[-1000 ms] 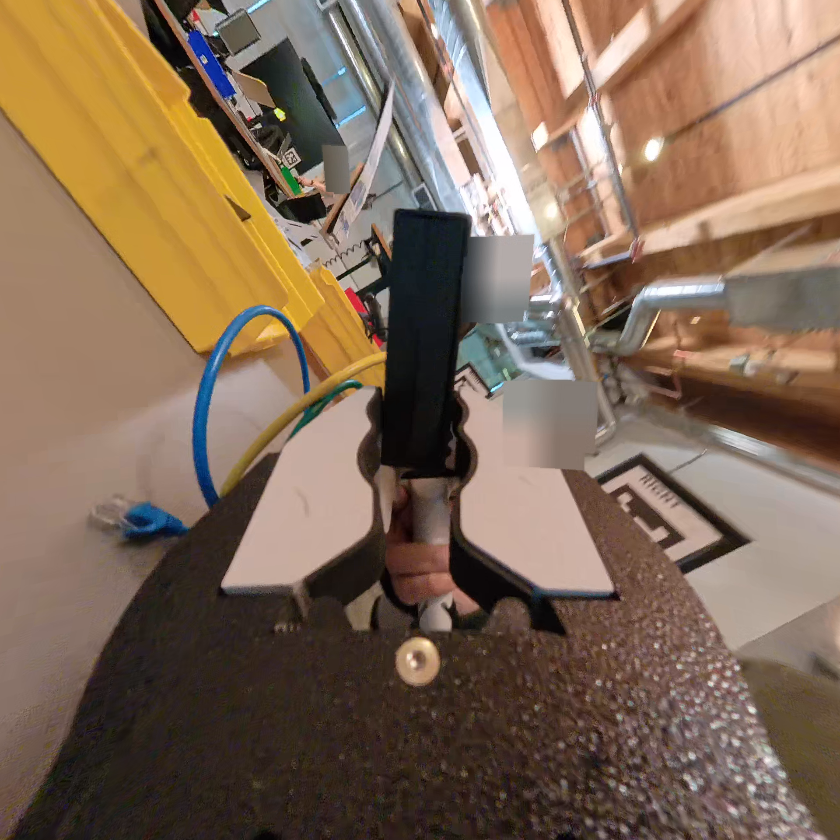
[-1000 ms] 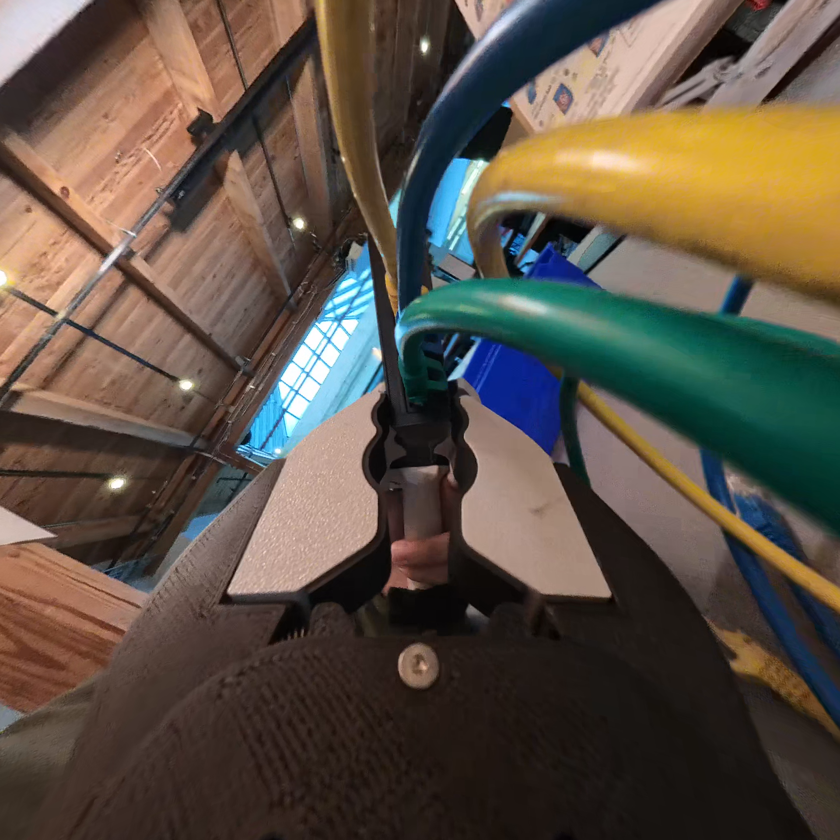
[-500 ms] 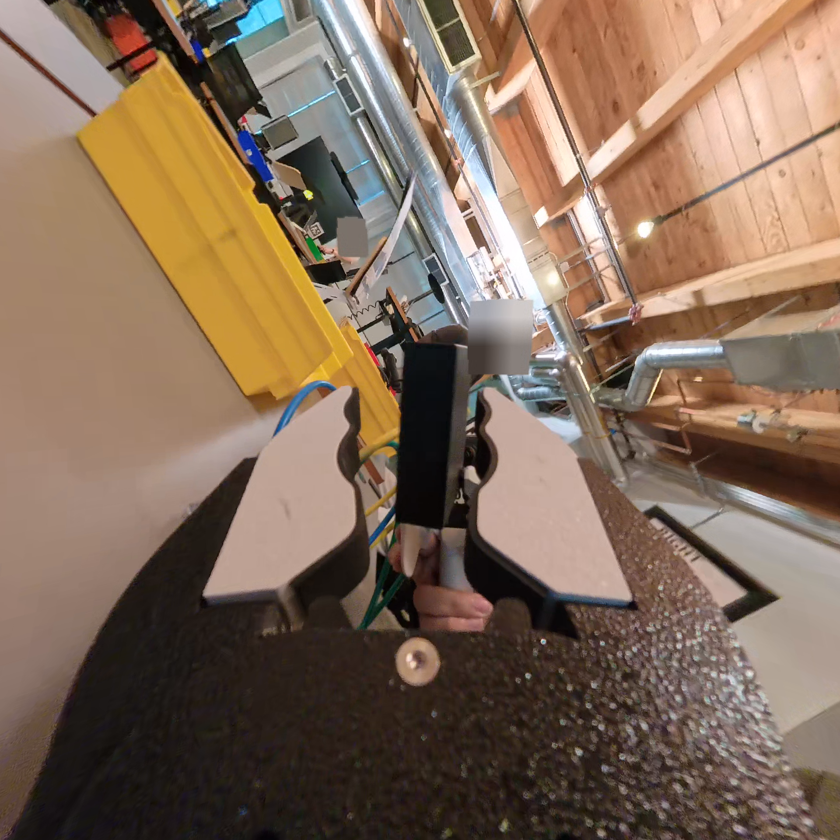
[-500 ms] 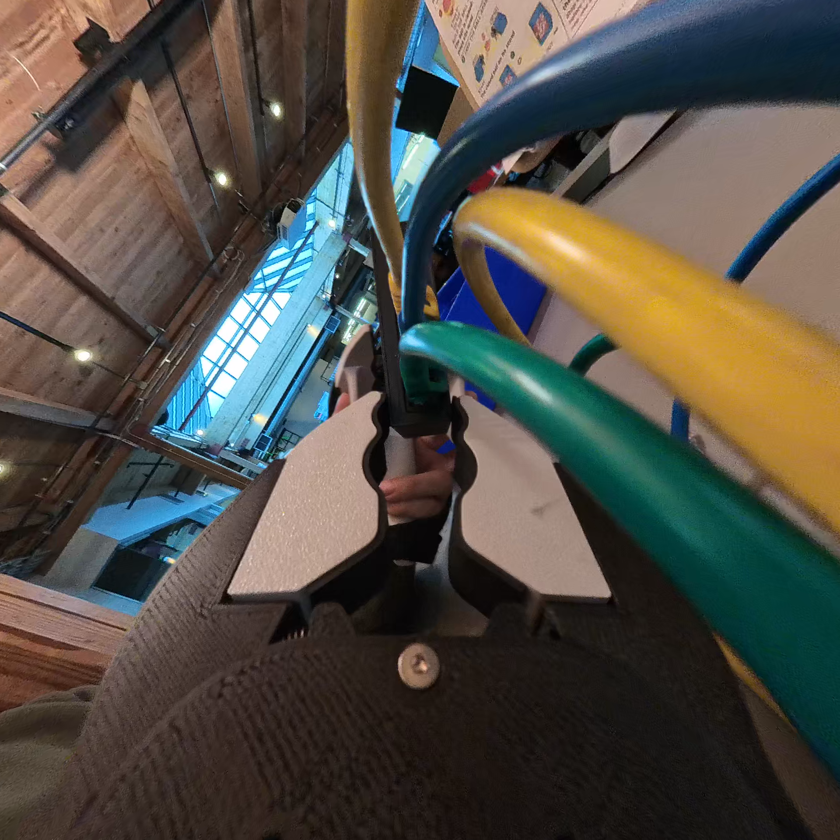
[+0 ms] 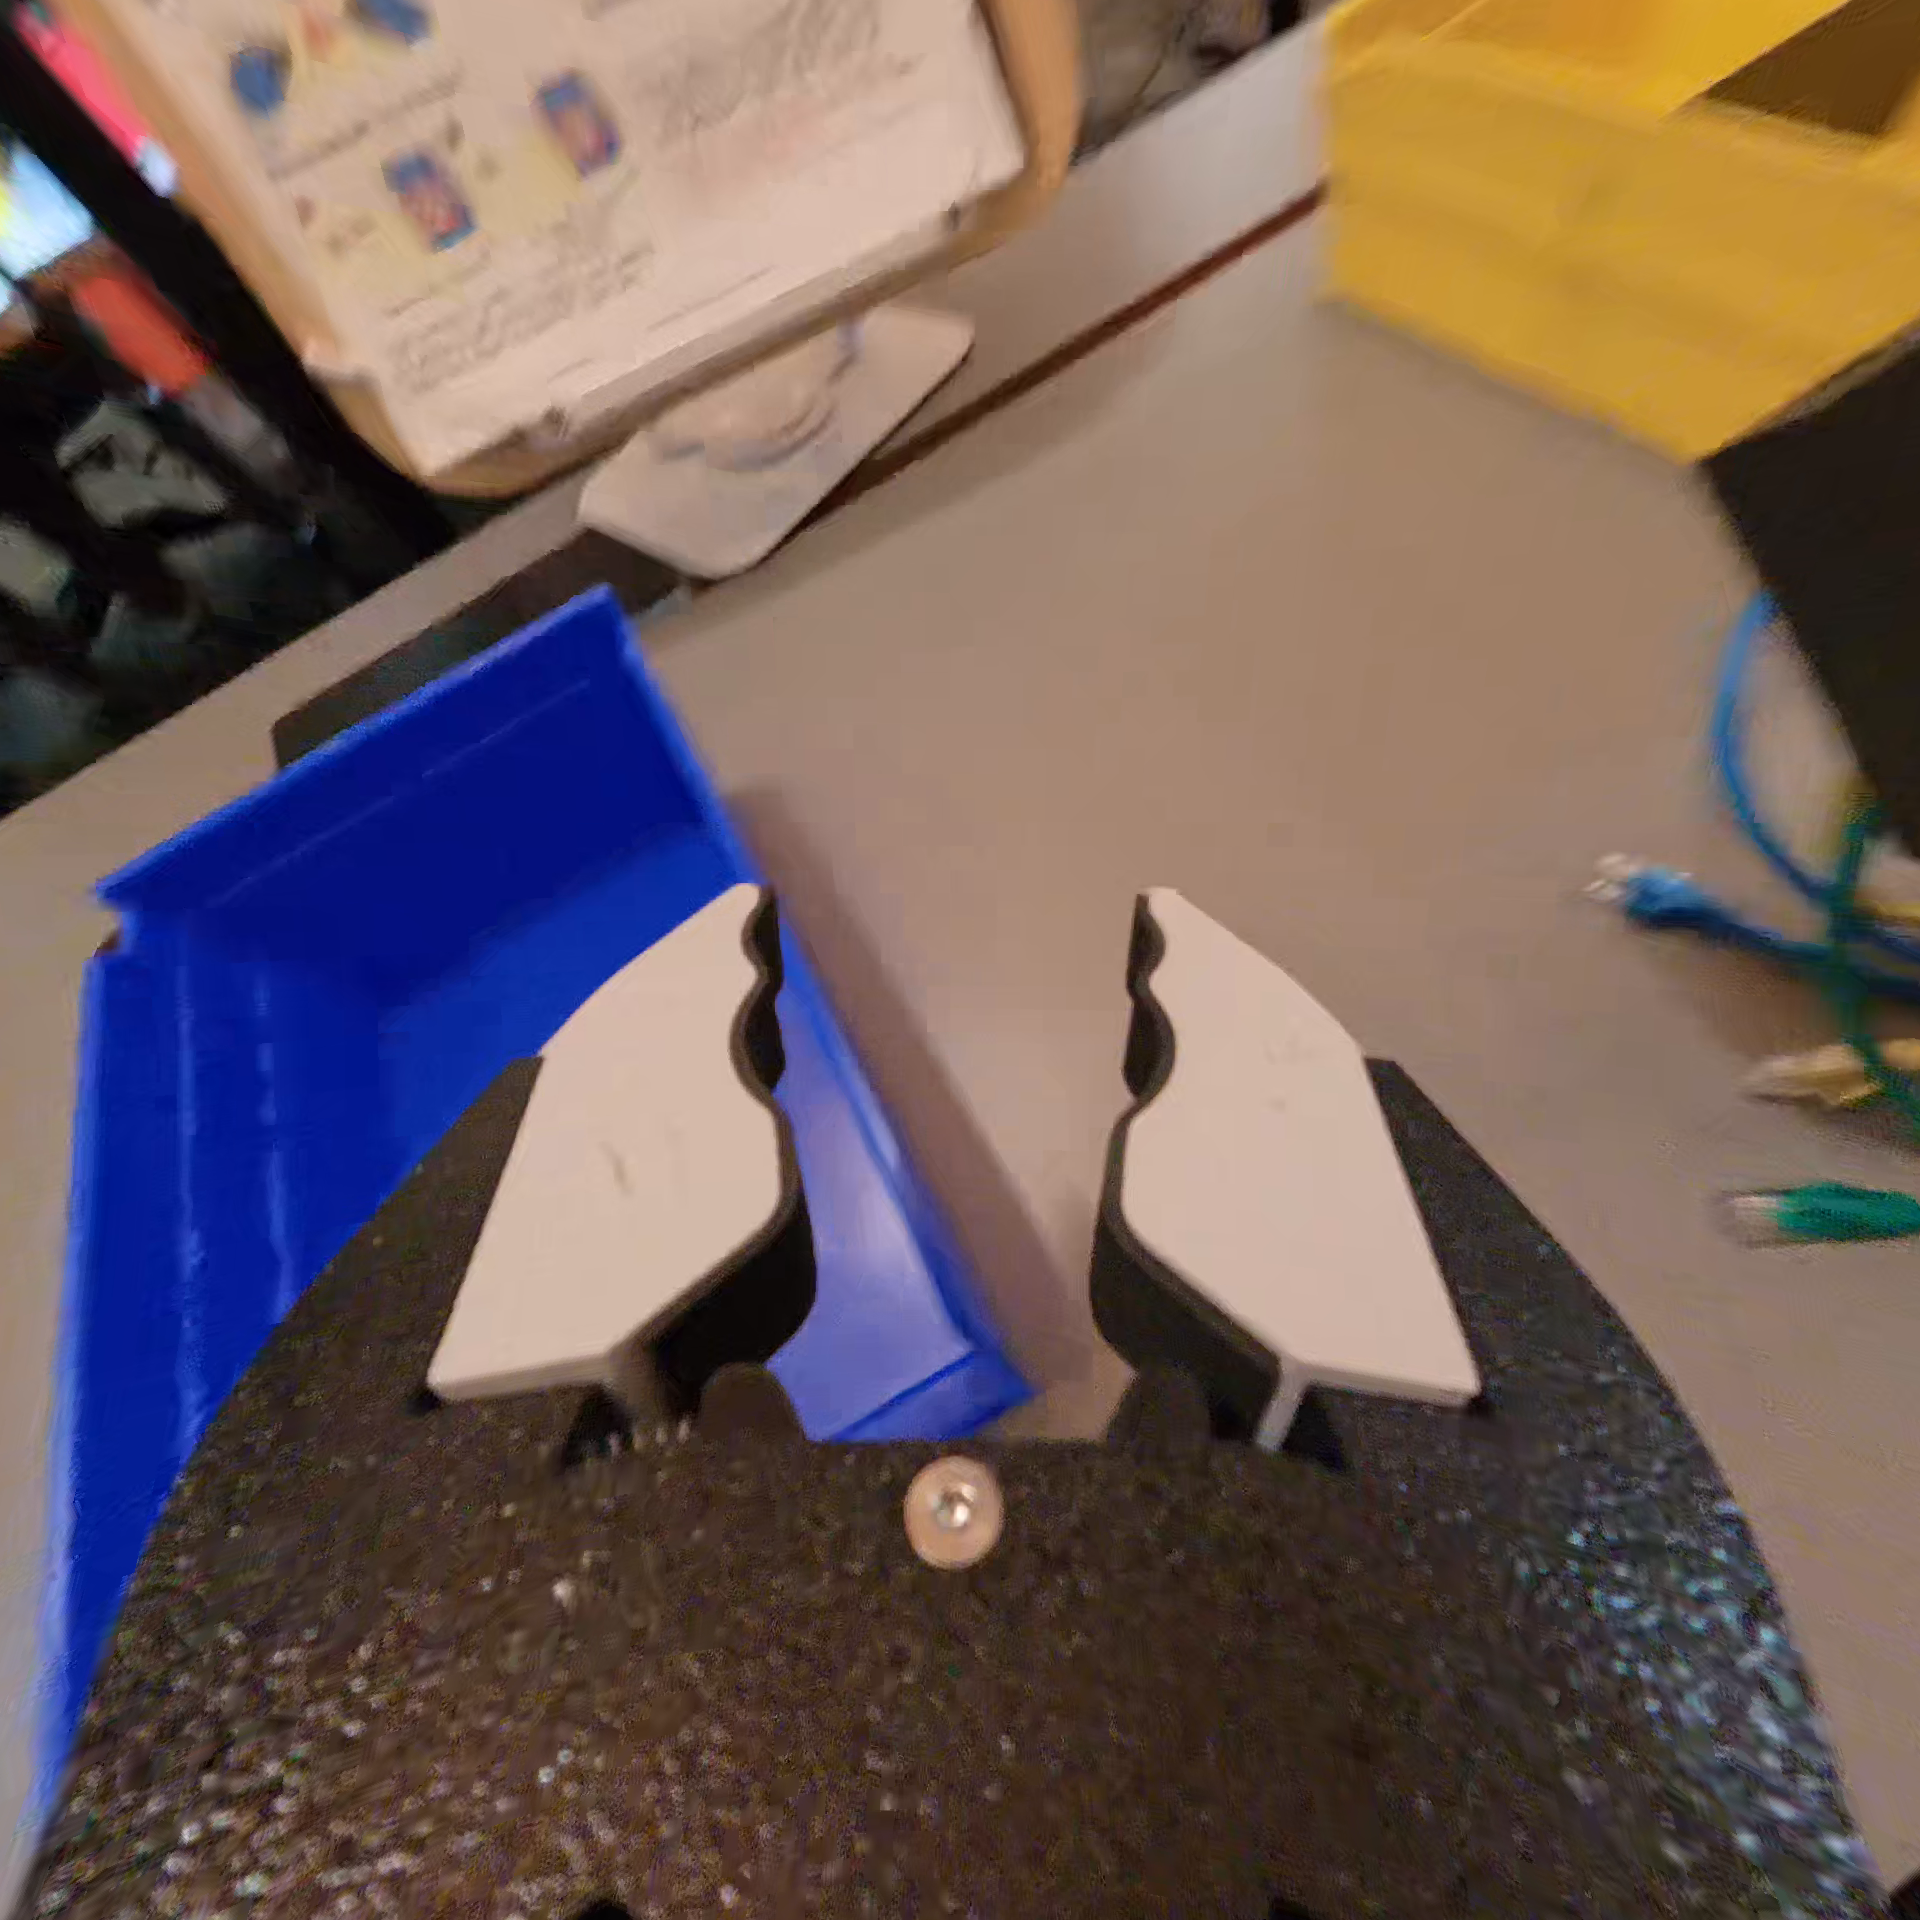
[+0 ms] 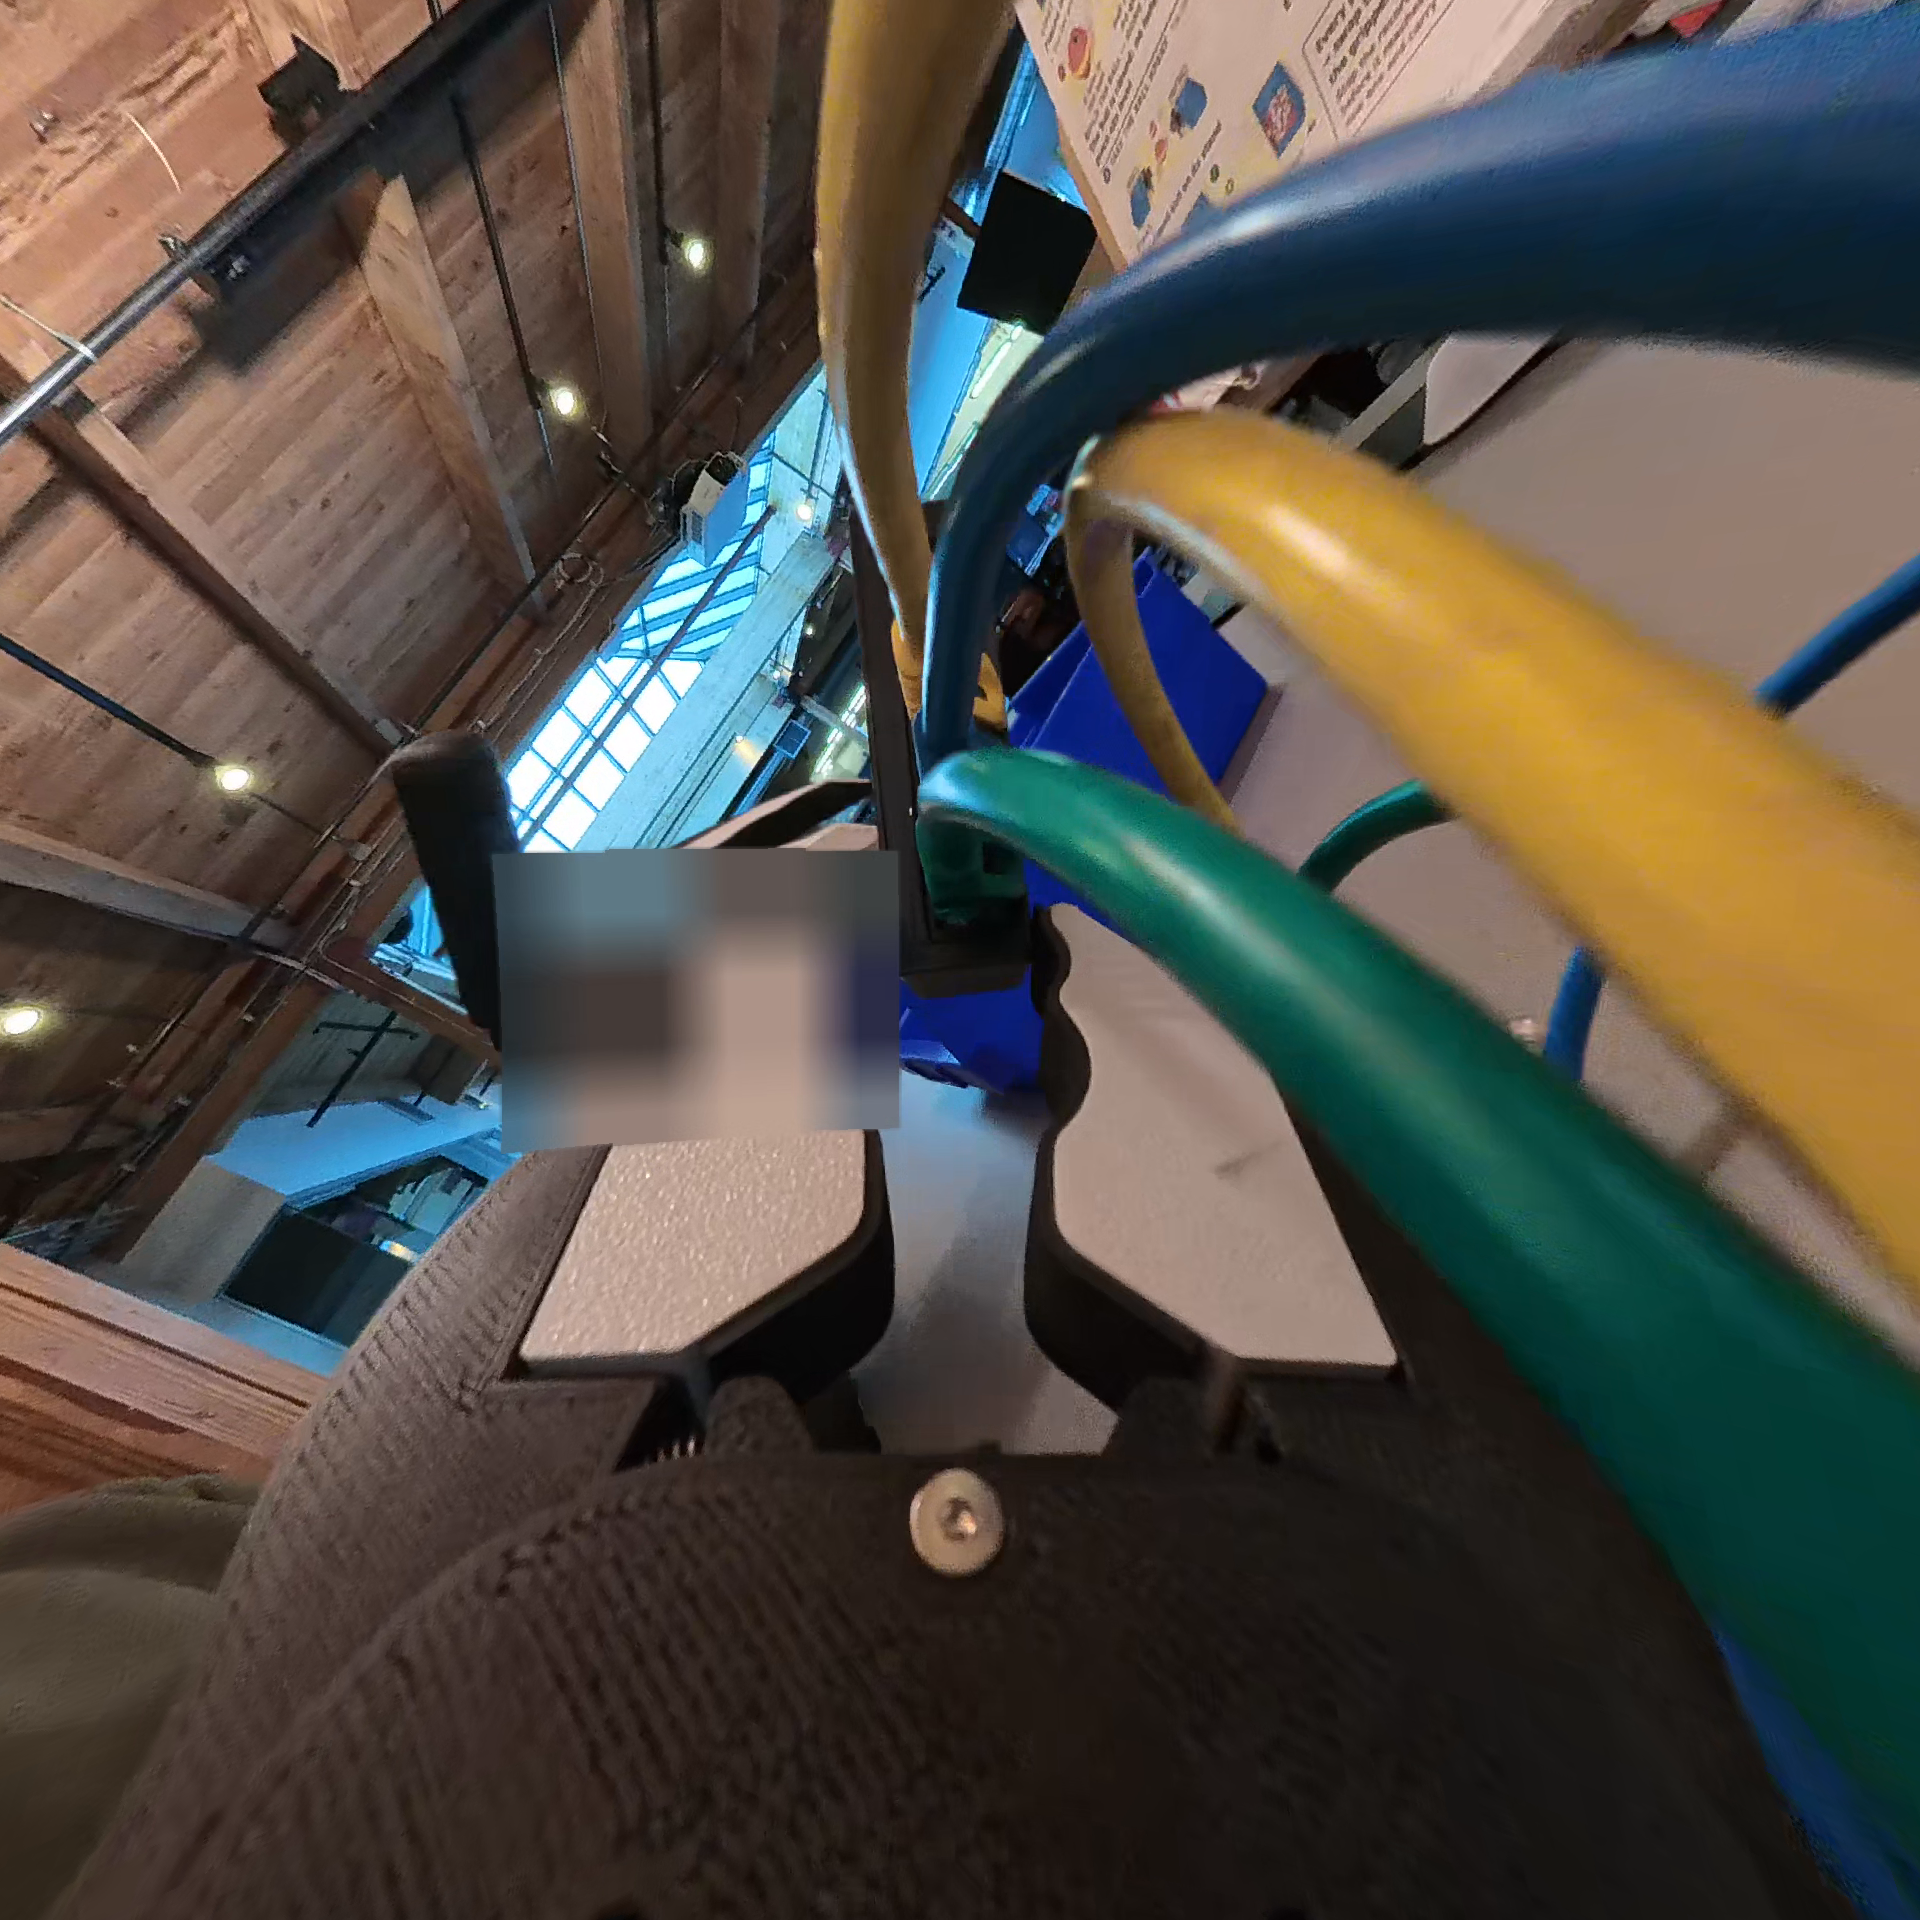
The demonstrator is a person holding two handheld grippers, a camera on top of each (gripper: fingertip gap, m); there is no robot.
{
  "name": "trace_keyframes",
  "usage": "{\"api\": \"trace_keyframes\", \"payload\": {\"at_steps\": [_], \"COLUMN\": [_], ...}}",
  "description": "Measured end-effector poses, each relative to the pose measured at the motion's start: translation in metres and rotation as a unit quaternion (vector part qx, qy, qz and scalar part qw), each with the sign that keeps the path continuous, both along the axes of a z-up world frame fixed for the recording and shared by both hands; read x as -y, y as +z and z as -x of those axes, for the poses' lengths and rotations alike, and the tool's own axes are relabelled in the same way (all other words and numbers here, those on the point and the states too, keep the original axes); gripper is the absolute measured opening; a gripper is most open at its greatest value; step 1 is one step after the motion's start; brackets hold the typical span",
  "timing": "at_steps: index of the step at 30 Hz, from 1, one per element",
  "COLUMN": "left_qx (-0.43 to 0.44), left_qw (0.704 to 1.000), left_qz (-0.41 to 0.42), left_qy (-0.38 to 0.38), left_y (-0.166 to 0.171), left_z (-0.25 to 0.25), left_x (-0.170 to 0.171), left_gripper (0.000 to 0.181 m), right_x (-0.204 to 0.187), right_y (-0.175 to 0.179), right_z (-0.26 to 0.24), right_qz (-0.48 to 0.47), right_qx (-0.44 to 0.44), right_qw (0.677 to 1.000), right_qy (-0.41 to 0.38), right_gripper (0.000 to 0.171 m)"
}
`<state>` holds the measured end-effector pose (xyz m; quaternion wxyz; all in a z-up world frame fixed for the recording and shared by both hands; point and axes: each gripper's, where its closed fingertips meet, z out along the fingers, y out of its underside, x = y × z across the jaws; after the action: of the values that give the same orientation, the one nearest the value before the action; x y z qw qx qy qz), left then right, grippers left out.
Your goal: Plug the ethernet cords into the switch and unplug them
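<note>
Black switch (image 6: pixel 940 935) at frame centre, edge-on, nipped by right tongs (image 6: pixel 961 997); green cord (image 6: pixel 1351 1060) plugged in. Left tongs (image 5: pixel 951 971) released, empty. Likely light, rigid; cords springy; best taken at connector boot.

Motion-blurred, wide-angle warped; ceiling spotlights, bright window.

Workshop hall, timber ceiling (image 6: pixel 260 436), grey worktable (image 5: pixel 1247 644), blue bin (image 5: pixel 343 935), yellow bin (image 5: pixel 1579 218)

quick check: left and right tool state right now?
Left tool: open, empty, over the table beside the blue bin.
Right tool: shut on the black switch, cords still plugged in.
</note>
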<state>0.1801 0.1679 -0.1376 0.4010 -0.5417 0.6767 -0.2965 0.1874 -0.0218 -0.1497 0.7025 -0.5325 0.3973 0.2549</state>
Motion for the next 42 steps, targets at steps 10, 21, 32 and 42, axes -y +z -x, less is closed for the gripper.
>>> {"api": "trace_keyframes", "payload": {"at_steps": [10, 21, 32, 42], "left_qx": [-0.153, -0.104, 0.043, -0.044], "left_qw": [0.979, 0.972, 0.997, 0.781], "left_qz": [-0.058, -0.015, 0.0, 0.533], "left_qy": [0.12, 0.211, 0.058, -0.323], "left_y": [-0.088, -0.087, 0.006, 0.01], "left_z": [-0.004, 0.004, -0.011, 0.003], "left_x": [-0.101, -0.192, -0.087, 0.139], "left_gripper": [0.005, 0.004, 0.048, 0.032], "right_x": [-0.011, -0.023, -0.029, -0.033], "right_y": [-0.008, -0.006, 0.005, 0.016], "right_z": [0.003, 0.003, 0.001, 0.013], "right_qz": [0.005, 0.006, -0.029, -0.064], "right_qx": [-0.004, -0.006, -0.023, -0.022], "right_qw": [1.0, 1.0, 0.999, 0.998], "right_qy": [0.015, 0.013, -0.005, 0.01], "right_gripper": [0.026, 0.026, 0.026, 0.026]}}
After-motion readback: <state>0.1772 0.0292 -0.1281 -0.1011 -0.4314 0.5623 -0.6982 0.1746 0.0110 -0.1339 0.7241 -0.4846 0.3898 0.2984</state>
